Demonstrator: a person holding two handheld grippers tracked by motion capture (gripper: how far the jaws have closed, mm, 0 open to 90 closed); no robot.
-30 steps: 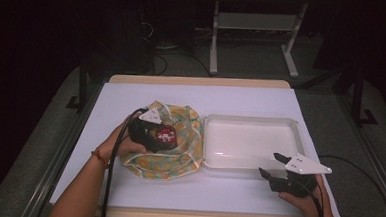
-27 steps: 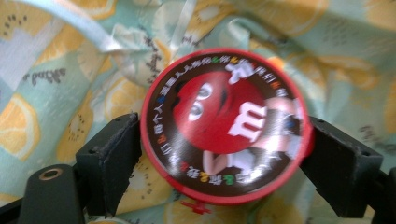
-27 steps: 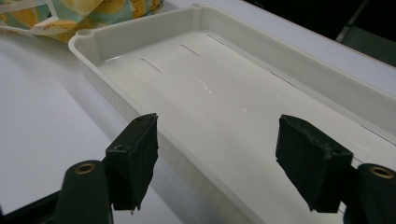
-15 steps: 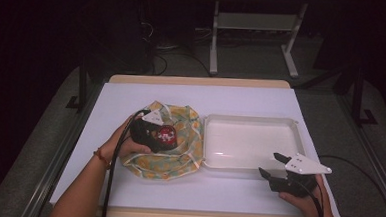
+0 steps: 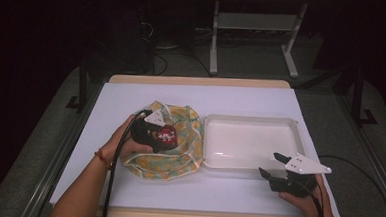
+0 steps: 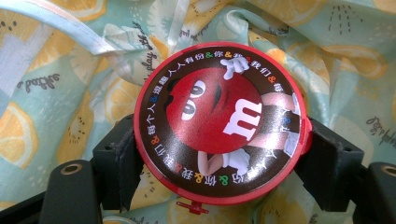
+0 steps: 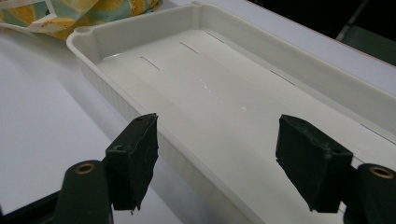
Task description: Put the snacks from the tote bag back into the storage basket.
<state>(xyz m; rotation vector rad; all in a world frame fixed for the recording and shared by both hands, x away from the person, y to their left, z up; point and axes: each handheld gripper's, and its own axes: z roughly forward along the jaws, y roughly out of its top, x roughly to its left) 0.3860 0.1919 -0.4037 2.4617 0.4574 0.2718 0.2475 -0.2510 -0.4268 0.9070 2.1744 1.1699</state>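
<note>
- The round red M&M's tin (image 6: 219, 123) sits over the lemon-print cloth bag (image 5: 179, 138), just left of the white tray (image 5: 252, 141).
- The left gripper (image 6: 219, 158) pinches the tin, one jaw pressed on each side of its rim.
- The right gripper (image 5: 274, 168) hovers at the tray's near right edge, jaws spread apart, holding nothing.
- The tray lies on the white table (image 5: 206, 96).

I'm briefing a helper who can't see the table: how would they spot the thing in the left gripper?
On the white table, left of the white tray, lies a lemon-print cloth bag. Over it, the left gripper clamps a round red candy tin by its rim. Its glossy lid bears a red cartoon character and a white "m".
</note>
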